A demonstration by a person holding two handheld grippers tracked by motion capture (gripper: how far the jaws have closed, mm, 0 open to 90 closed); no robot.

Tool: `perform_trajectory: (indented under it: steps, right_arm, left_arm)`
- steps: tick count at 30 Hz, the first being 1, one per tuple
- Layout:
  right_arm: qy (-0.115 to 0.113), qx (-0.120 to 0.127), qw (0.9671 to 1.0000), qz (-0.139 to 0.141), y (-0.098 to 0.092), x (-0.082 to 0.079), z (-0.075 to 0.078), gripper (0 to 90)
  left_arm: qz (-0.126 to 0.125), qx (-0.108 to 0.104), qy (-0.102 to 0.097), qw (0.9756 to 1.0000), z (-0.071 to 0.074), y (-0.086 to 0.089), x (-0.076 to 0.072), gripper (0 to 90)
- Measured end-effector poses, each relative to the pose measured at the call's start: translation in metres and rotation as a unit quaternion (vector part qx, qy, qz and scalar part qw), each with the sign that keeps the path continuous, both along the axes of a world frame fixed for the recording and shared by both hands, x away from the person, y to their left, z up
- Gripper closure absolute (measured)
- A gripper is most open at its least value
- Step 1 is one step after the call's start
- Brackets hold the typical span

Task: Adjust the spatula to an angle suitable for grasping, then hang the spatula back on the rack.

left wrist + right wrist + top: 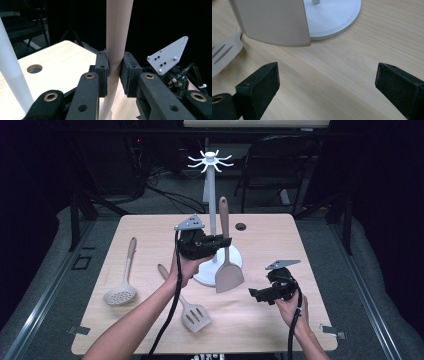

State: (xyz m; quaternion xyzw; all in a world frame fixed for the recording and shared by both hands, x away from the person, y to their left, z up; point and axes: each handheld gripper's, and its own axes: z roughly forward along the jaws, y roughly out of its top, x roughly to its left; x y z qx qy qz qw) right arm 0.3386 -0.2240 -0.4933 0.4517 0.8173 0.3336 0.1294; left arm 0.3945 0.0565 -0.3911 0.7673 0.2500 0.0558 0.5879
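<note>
Both tongs, the left tongs [220, 241] and right tongs [253, 294], were matte black, each topped with a grey three-cornered plate dotted with small screws. Brass-ringed holes marked their arms, black cables trailed back, and the forearms were bare.

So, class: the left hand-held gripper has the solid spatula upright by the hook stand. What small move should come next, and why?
Probably raise the spatula further toward the hooks: the left hand-held gripper clamps its handle, the handle's tip sits well below them, and the right hand-held gripper is open, clear.
</note>
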Motion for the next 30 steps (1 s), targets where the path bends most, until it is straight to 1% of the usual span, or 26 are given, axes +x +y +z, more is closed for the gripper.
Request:
perform_trajectory:
  steps: [10,18,25,27,30]
  right_arm:
    - [0.003,-0.004,1.0,0.001,-0.001,0.001,0.0,5.0]
    - [0.003,-0.005,1.0,0.002,0.0,0.002,-0.001,5.1]
    - [0.004,-0.005,1.0,0.005,0.002,0.003,-0.002,5.1]
    - [0.004,-0.004,1.0,0.005,0.002,0.003,-0.002,5.1]
    - [0.003,-0.006,1.0,0.005,0.001,0.003,-0.001,5.2]
  left_arm:
    - [-0.006,0.003,-0.01,0.9999,0.01,-0.003,0.002,77.4]
    - [-0.004,0.004,-0.014,0.9999,0.016,-0.001,0.003,77.4]
    - [0.0,0.001,-0.012,0.9999,0.024,0.002,0.01,77.4]
    - [0.0,0.003,-0.014,0.9999,0.026,0.003,0.011,77.4]
    - [0.0,0.002,-0.015,0.9999,0.03,0.002,0.014,77.4]
